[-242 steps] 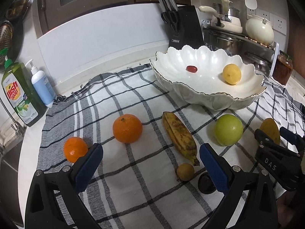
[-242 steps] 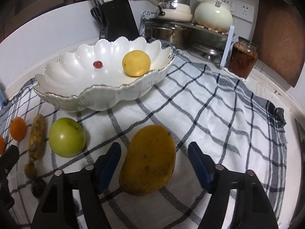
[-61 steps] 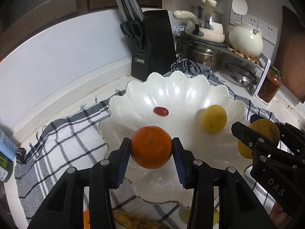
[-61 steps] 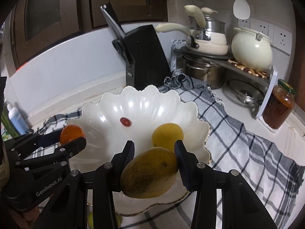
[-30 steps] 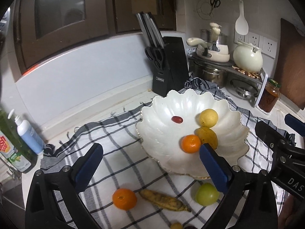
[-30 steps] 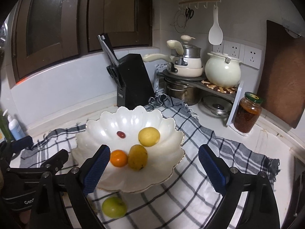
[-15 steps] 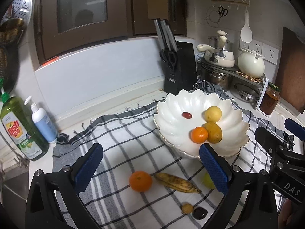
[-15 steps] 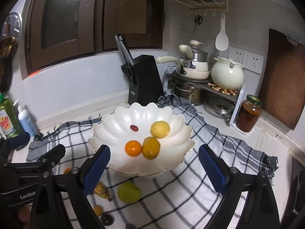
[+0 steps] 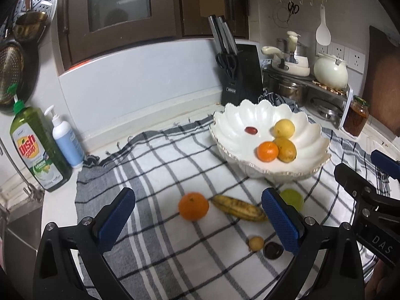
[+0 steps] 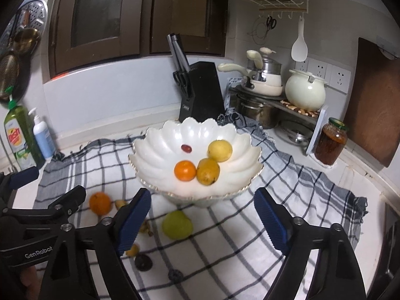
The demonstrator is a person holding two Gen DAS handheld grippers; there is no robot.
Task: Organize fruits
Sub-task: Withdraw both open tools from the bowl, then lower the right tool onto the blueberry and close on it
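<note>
Hovering both tongs empty over the checked cloth (image 9: 155, 165), between picks. Left gripper (image 9: 197, 221) is spread wide, nothing between the blue pads; right gripper (image 10: 202, 221) same, wide open and empty.

Bowl (image 9: 320, 135) already holds four: small orange (image 9: 267, 151), mango (image 9: 286, 149), lemon (image 9: 283, 128), red grape (image 9: 250, 130).

Loose on the cloth, in front of the bowl: big orange (image 9: 193, 206), banana (image 9: 238, 208), green apple (image 10: 177, 224), small yellow fruit (image 9: 256, 243), dark round fruit (image 9: 273, 250), plus another dark one (image 10: 175, 275) in the right view.

My read: task roughly half done, next step is another pick. Left gripper sits nearest the orange and banana; right is lined up over the apple.

Banana lies flat, long axis running left-to-right across the left view, slightly angled, near end toward the apple, far end just beside the orange. To take it I'd want my pads across its short width near the middle, so rotate the wrist first. Orange is simpler: drop straight down, close.
</note>
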